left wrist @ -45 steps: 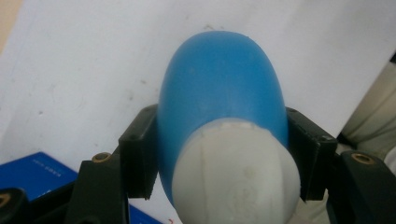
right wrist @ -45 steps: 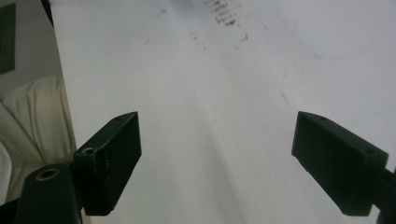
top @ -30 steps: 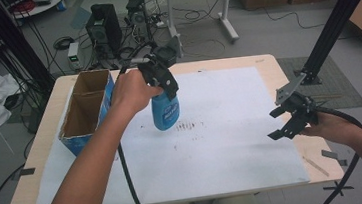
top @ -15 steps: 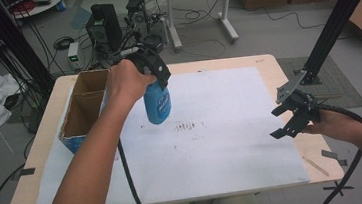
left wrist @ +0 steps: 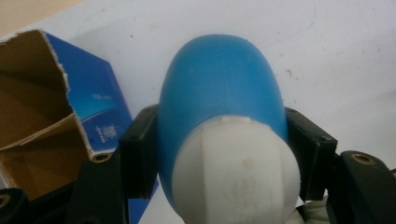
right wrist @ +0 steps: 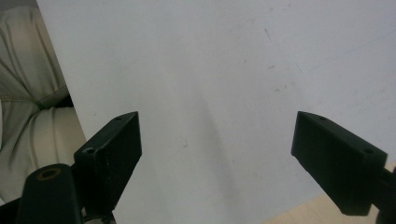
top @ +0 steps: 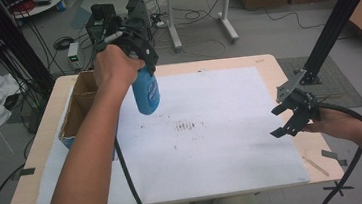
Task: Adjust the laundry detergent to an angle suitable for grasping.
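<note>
A blue bottle (top: pixel 146 93) with a white cap hangs in the air over the left part of the white sheet (top: pixel 213 144), beside the open cardboard box (top: pixel 77 109). My left gripper (top: pixel 139 56) is shut on its upper part. In the left gripper view both black jaws press the sides of the blue bottle (left wrist: pixel 219 93), white cap (left wrist: pixel 238 172) nearest the camera. My right gripper (top: pixel 281 122) stands open above the sheet's right edge, with nothing between its jaws. The right gripper (right wrist: pixel 217 135) looks down on bare white sheet (right wrist: pixel 210 70).
The blue-sided cardboard box (left wrist: pixel 56 121) lies open at the table's left. Dark smudges (top: pixel 186 126) mark the middle of the sheet. The wooden table edge (top: pixel 287 74) runs along the right. A black post (top: pixel 332 27) rises at the back right; a cable (top: pixel 126 182) trails from the left gripper.
My left gripper has lifted the blue bottle up and toward the far left, closer to the box. The right gripper has stayed where it was.
</note>
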Action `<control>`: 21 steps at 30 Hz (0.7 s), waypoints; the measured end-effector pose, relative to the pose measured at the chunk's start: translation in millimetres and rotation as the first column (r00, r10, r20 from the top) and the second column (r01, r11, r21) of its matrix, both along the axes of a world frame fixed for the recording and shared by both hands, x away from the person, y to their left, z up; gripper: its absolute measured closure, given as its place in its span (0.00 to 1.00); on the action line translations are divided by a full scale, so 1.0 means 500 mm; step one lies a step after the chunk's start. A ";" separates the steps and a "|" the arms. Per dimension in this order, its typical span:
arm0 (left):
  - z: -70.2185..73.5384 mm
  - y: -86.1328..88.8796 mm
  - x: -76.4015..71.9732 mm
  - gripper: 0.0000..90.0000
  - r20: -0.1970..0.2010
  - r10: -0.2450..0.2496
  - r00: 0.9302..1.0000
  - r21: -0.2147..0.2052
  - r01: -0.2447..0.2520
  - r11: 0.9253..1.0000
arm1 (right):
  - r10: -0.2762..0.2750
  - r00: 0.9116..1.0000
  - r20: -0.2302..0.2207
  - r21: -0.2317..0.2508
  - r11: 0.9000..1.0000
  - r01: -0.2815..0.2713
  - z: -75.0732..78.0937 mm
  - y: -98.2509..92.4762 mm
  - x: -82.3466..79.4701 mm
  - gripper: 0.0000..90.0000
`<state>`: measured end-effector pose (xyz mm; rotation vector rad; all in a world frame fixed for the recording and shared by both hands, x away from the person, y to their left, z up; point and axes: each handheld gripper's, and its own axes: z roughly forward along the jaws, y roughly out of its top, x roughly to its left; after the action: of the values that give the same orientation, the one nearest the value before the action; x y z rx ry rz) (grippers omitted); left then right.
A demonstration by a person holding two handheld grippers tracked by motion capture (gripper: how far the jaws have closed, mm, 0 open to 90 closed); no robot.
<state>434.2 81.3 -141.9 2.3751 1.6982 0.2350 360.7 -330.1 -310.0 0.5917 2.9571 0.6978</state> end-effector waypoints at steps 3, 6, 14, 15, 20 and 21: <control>0.020 0.014 0.002 0.42 0.007 0.038 0.999 -0.008 -0.038 0.999 | 0.009 1.000 0.006 -0.004 1.000 -0.009 0.000 0.000 0.001 0.18; 0.036 0.027 0.005 0.42 0.011 0.073 0.997 -0.009 -0.073 0.997 | 0.010 1.000 0.007 -0.002 1.000 -0.010 0.000 -0.001 0.001 0.18; 0.069 0.072 0.003 0.43 0.042 0.161 0.986 -0.008 -0.161 0.987 | 0.019 1.000 0.011 -0.003 1.000 -0.019 -0.005 -0.001 0.001 0.18; 0.072 0.079 0.001 0.43 0.050 0.175 0.983 -0.017 -0.174 0.985 | 0.020 1.000 0.011 -0.002 1.000 -0.020 -0.006 -0.002 0.002 0.18; 0.087 0.112 -0.011 0.43 0.051 0.195 0.979 -0.023 -0.194 0.981 | 0.017 1.000 0.013 0.000 1.000 -0.017 -0.005 -0.004 0.002 0.18; 0.090 0.120 -0.014 0.43 0.054 0.199 0.979 -0.019 -0.198 0.980 | 0.017 1.000 0.013 -0.001 1.000 -0.017 -0.005 -0.003 0.002 0.18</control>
<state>427.2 141.3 -97.1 2.1678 1.9046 0.3171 361.6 -331.8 -312.4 0.5601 2.9538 0.6994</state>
